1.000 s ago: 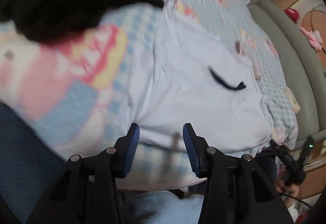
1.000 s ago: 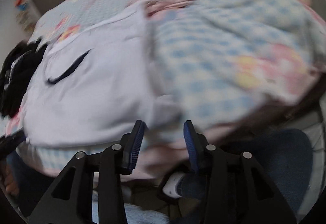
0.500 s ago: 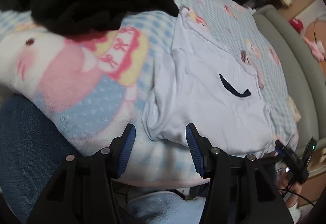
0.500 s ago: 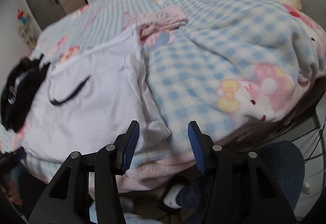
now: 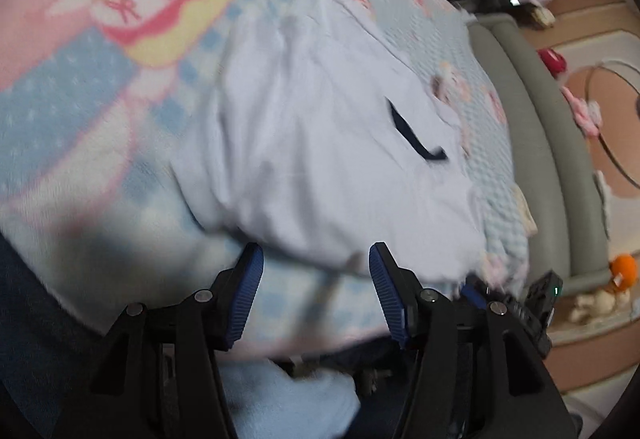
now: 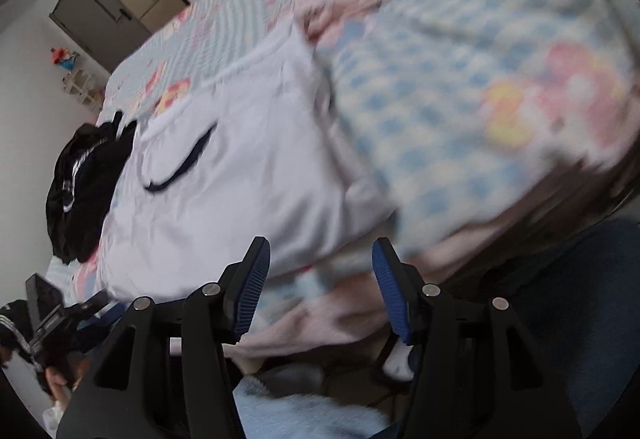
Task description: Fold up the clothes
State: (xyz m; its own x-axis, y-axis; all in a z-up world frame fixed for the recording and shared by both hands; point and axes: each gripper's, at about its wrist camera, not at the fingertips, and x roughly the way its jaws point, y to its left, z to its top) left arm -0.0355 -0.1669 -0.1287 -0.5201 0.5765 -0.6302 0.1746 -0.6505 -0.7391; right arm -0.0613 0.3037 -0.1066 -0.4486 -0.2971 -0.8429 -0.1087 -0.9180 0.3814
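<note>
Checked blanket (image 5: 80, 127) over the whole bed, white shirt (image 5: 320, 143) spread flat near its near edge, black clothes (image 6: 84, 195) piled at the far left. Left gripper (image 5: 316, 271) and right gripper (image 6: 320, 263) both wide open, empty, just before the shirt's near hem. Probably best to pinch only shirt cloth at both corners, not the blanket beneath.

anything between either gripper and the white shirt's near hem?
Nothing visible. The white shirt lies flat on the checked blanket, its near edge just ahead of the open left gripper and open right gripper. The black clothes pile sits off beside the shirt, outside either approach path.
</note>
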